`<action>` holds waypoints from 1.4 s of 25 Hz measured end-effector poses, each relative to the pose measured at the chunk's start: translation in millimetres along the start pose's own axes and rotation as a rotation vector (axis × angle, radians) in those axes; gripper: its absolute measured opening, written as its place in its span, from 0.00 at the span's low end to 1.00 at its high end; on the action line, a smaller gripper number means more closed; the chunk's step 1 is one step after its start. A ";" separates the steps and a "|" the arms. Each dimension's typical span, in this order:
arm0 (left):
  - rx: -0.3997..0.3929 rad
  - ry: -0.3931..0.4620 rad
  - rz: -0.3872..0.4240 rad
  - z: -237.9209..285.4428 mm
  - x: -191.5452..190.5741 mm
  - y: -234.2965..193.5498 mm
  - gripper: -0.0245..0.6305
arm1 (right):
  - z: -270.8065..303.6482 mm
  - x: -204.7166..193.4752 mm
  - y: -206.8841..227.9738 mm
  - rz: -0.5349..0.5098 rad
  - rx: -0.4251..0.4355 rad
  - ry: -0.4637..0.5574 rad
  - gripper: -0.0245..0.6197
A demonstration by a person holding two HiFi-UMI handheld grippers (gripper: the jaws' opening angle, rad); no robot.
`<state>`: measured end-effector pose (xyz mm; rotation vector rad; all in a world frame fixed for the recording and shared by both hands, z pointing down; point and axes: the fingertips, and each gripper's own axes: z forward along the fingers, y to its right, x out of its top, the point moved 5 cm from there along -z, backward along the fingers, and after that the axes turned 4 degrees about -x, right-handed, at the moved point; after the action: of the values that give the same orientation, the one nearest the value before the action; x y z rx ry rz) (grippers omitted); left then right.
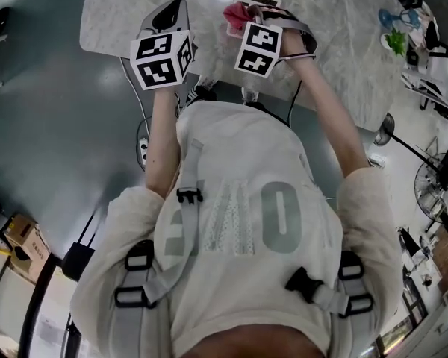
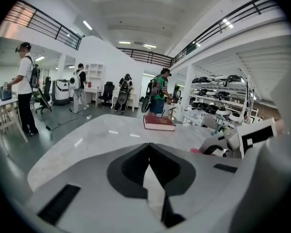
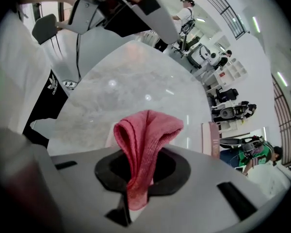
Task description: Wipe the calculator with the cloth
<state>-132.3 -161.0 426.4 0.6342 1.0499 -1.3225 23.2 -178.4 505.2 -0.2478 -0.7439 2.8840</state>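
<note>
My right gripper (image 3: 141, 152) is shut on a pink-red cloth (image 3: 144, 140). The cloth bunches up out of the jaws and hangs above the marble table (image 3: 121, 96). In the head view the cloth (image 1: 234, 17) sits at the tip of that gripper (image 1: 243, 15), over the table's near part. To its left, my left gripper (image 1: 173, 7) is held above the table. Its jaws (image 2: 149, 148) meet with nothing between them. I cannot make out a calculator in any view.
A dark red book (image 2: 158, 123) lies further back on the table (image 1: 336, 43). Green and blue items (image 1: 396, 39) stand at its right end. The person's body is close to the near table edge. Several people stand at desks behind.
</note>
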 end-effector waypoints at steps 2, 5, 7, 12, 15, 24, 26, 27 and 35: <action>-0.001 0.032 0.041 1.3 16.2 9.4 0.07 | -10.7 -6.1 24.4 0.039 -0.056 0.009 0.13; -0.052 0.071 0.059 8.6 40.1 24.4 0.07 | -33.1 -16.9 63.5 0.123 -0.159 0.034 0.13; -0.078 0.111 0.088 14.4 59.9 31.2 0.07 | -52.8 -23.7 90.2 0.202 -0.237 0.066 0.13; -0.059 0.188 0.188 -2.7 91.6 58.6 0.07 | -113.9 -48.1 116.3 0.445 -0.377 0.178 0.13; -0.085 0.236 0.226 -12.1 109.3 81.8 0.07 | -150.7 -66.3 120.8 0.645 -0.458 0.288 0.13; -0.149 0.493 0.358 -39.5 162.9 132.6 0.07 | -229.5 -102.1 101.2 1.052 -0.709 0.590 0.13; -0.156 0.499 0.351 -39.1 162.2 138.1 0.07 | -237.3 -110.3 91.3 1.118 -0.738 0.634 0.13; -0.154 0.493 0.350 -37.6 160.3 139.5 0.07 | -238.6 -114.1 85.8 1.152 -0.750 0.649 0.13; -0.122 0.459 0.345 -32.7 150.2 134.6 0.07 | -222.7 -114.4 59.8 1.178 -0.716 0.667 0.12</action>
<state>-22.3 -177.0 254.9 1.0055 1.3072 -0.8226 172.3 -148.1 297.6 -2.2156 -1.8509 2.7478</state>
